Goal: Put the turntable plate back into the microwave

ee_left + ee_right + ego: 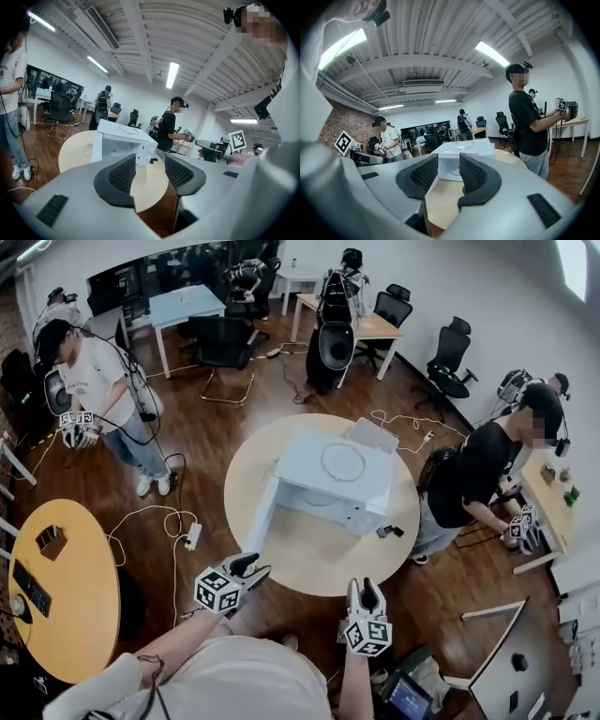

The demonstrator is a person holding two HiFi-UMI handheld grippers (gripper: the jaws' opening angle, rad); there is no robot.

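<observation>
My left gripper point(251, 567) and right gripper point(366, 590) are both open and empty, near the round tabletop point(309, 563) edge, turntable plate point(343, 462) lying on top of the white microwave point(323, 491).

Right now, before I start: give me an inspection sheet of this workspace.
Surface: round beige table.
Job's things: white microwave on the table; what looks like the clear round plate lies on its top.
Clutter: small dark object by the microwave.
Grippers: left gripper and right gripper both open, empty.
Cables: power strip with white cable on the floor, left of the table.
Surroundings: person at left, person at right, office chairs.
</observation>
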